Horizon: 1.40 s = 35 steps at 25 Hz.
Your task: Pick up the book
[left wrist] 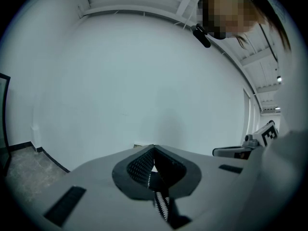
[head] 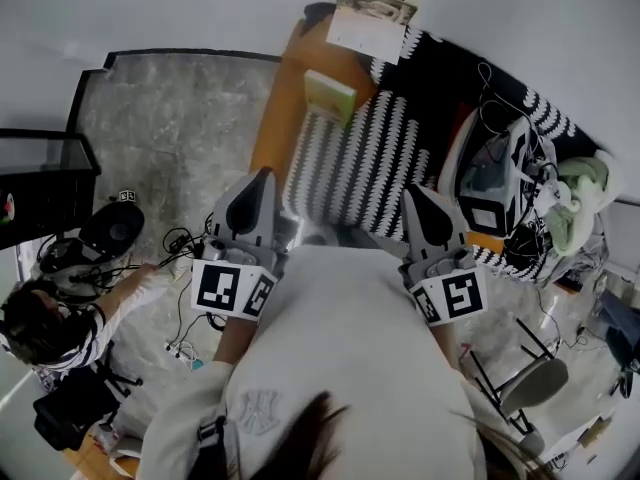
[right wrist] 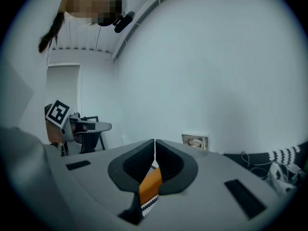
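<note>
book (head: 328,96) ahead of left claw (head: 264,176), well apart

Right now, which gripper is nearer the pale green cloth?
Right. The right gripper is left of the pale green cloth in the head view; the left gripper sits farther left still.

A black-and-white striped blanket (head: 345,173) lies over an orange frame (head: 275,118) — cabled gear (head: 500,173) at its right.

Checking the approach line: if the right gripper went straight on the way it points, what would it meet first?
Probably the white wall: the shut right gripper aims just left of the propped book, passing over the striped cloth. Depth is unclear.
</note>
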{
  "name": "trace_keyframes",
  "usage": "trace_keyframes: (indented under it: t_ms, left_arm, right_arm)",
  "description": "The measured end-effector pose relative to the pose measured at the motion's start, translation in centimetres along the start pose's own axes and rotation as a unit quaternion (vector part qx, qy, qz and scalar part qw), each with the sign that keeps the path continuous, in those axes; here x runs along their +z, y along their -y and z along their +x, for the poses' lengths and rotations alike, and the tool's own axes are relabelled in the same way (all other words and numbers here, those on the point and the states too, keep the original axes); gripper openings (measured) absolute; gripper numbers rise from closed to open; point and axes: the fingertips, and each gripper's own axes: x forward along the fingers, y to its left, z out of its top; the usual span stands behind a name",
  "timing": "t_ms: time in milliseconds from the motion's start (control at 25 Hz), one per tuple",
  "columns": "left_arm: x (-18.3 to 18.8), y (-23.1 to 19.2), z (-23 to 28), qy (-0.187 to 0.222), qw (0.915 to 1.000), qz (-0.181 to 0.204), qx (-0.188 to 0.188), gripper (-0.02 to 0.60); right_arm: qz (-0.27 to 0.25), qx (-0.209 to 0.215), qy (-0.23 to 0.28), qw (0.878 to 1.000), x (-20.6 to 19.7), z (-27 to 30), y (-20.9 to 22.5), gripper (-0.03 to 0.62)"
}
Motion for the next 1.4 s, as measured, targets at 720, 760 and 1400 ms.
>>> trace_keyframes:
  t_ms: [720, 760, 1400]
  left_arm:
    - [1.4, 0.7, 4.9, -0.035, 0.9976, 0.016, 0.057, 0.009]
    - [1.4, 0.7, 5.0, -0.037, 0.9976, 0.018, 0.056, 0.009]
    - [3.2, -2.4, 8.0, -0.017, 0.9997, 0.014, -0.004, 0.009]
  right_arm:
    - [0.024, 0.034, -0.033, 0.999, 0.9, 3.8, 6.6, 0.026]
    - [0.026, 0.032, -0.034, 0.999, 0.9, 3.8, 6.7, 0.026]
    - [0.122, -0.014, -0.001, 0.992, 1.1, 5.2, 6.9, 0.026]
